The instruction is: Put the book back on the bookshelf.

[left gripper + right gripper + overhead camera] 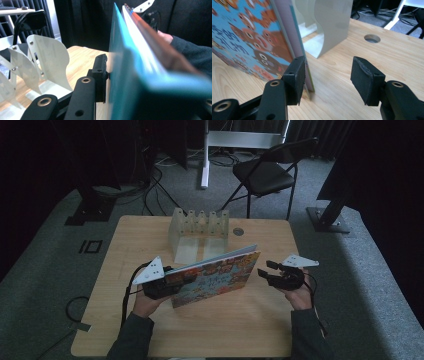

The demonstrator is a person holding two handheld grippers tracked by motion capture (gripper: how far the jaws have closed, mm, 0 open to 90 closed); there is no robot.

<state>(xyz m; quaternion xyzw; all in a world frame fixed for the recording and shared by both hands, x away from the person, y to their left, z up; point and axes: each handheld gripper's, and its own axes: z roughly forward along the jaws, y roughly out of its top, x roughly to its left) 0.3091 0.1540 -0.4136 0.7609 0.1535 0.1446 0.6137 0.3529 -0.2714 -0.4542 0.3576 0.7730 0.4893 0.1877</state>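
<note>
Left gripper [167, 281]: fingers [100, 72] clamped on the near end of the book [217, 277]. Right gripper [272, 272]: fingers [295, 77] apart, nothing between them, standing just off the book's far end.

I hold the book on its lower edge on the table [240, 325], roughly mid-table, illustrated cover toward me, leaning slightly. The rack [199, 227] stands behind it at the table's back edge, dividers upright.

Step in hand, as I judge it: carrying the book toward a rack slot, with the right gripper free. The next move calls for lifting the book clear of the table, turning it in line with the dividers, and lowering it between two of them.

Obstructions: the divider tops could catch the book's corner. A cable hole [238, 231] lies beside the rack; a chair [267, 170] stands beyond the table.
</note>
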